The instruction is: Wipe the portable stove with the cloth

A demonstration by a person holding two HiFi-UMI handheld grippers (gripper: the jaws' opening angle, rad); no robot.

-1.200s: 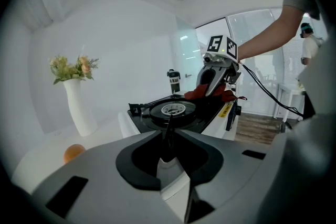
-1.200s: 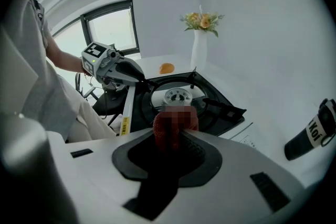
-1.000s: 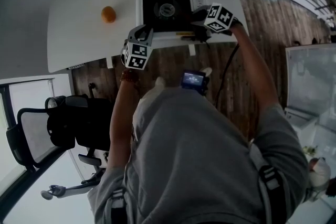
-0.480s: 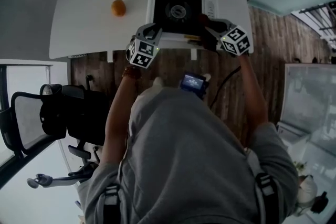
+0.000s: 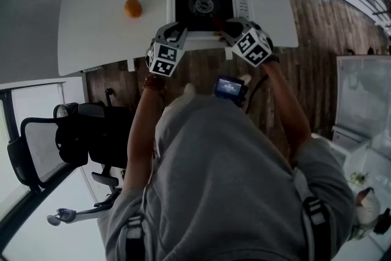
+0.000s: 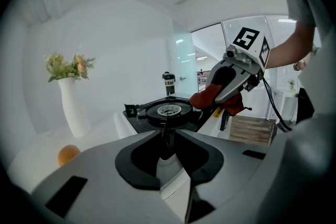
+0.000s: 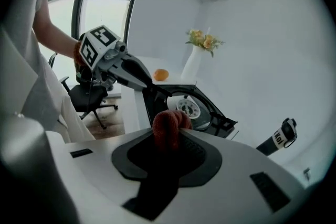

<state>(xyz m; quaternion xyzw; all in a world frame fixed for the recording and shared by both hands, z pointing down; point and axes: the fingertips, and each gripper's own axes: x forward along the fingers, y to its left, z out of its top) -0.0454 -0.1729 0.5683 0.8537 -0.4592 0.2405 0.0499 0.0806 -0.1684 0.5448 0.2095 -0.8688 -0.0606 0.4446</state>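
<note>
Right tongs [image 7: 169, 122] are clamped tight on the red cloth [image 6: 209, 98], which is bunched over the portable stove's [image 5: 186, 3] near-right corner. Left tongs [image 6: 167, 132] look nearly closed, pinching its near-left rim. Keep that brace firm. Lay the cloth flat on the black top and sweep around the burner ring [image 6: 169, 110] so it doesn't snag.
</note>
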